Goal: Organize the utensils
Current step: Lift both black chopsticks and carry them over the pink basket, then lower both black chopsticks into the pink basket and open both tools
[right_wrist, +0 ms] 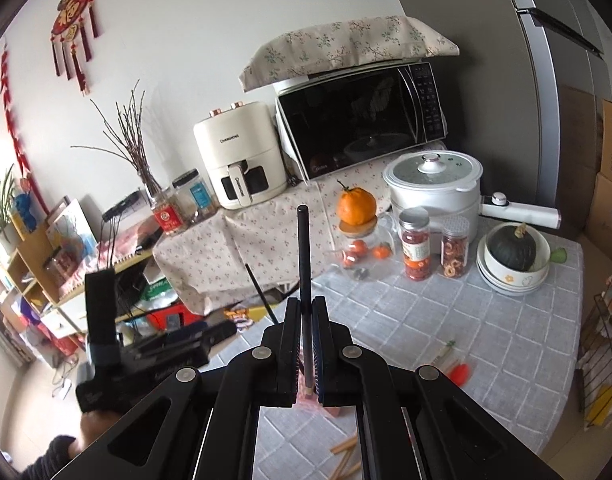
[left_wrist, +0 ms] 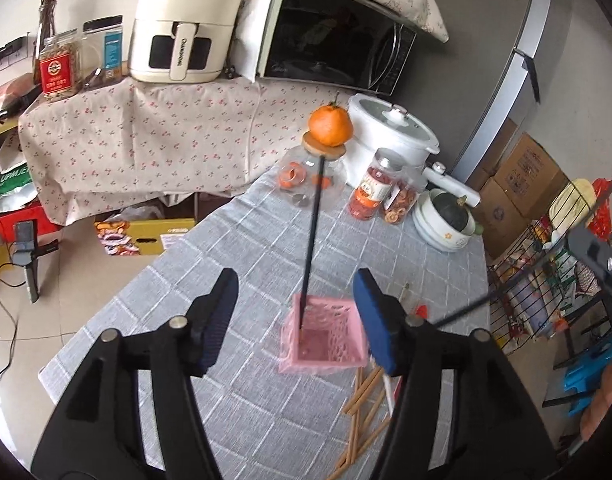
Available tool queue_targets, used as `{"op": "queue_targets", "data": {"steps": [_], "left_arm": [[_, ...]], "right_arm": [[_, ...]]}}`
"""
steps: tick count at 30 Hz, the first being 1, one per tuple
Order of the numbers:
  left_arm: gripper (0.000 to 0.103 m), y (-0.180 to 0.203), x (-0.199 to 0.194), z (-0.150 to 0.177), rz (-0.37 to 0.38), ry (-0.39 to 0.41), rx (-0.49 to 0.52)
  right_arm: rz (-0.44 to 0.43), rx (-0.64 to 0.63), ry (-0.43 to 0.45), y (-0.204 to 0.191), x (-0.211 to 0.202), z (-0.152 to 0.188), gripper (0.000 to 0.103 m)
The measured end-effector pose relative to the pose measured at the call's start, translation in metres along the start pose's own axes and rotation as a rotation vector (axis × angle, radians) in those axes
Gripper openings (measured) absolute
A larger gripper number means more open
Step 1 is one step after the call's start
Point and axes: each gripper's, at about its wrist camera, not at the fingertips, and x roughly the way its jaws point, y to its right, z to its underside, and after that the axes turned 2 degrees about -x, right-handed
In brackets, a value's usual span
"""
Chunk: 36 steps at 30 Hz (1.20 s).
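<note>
A: Left gripper over the grey checked tablecloth, fingers spread wide, nothing pressed between the blue pads.

B: Black chopstick standing free in the pink lattice holder, tip down inside, leaning up and away toward the orange on the glass jar's wooden lid.

A: Clear of both pads, then?

B: Clear. Passing between the spread fingers, touching neither.

A: Over on the right?

B: Right gripper clamped tight on a second black chopstick, held near its lower end, shaft poking straight up past the fingertips.

A: And the remaining utensils?

B: Wooden chopsticks lying loose on the cloth just beside the holder, near side, partly behind the left gripper's right finger. Something small and red on the cloth further right, too blurred to name.

A: Backdrop?

B: Two jars of dried fruit, white cooker, dark squash in stacked bowls along the far edge of the table. Air fryer and microwave behind, on the floral cloth.
</note>
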Motion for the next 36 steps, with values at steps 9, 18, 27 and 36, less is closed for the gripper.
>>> {"op": "queue_targets", "data": {"steps": [9,18,27,36], "left_arm": [[0.078,-0.030,0.011,0.016,-0.058,-0.149,-0.042],[0.078,-0.038,0.013,0.024,-0.051,-0.209,-0.080],[0.080,-0.033,0.017,0.025,-0.022,-0.237,-0.089],[0.081,-0.026,0.019,0.033,-0.010,-0.259,-0.094]], "right_arm": [[0.056,-0.025,-0.144,-0.009,0.069,0.005,0.006],[0.067,0.043,-0.308,0.006,0.129,0.024,0.006],[0.036,0.124,-0.296,0.021,0.127,0.020,0.019],[-0.001,0.162,-0.185,0.031,0.079,0.008,0.043]]}}
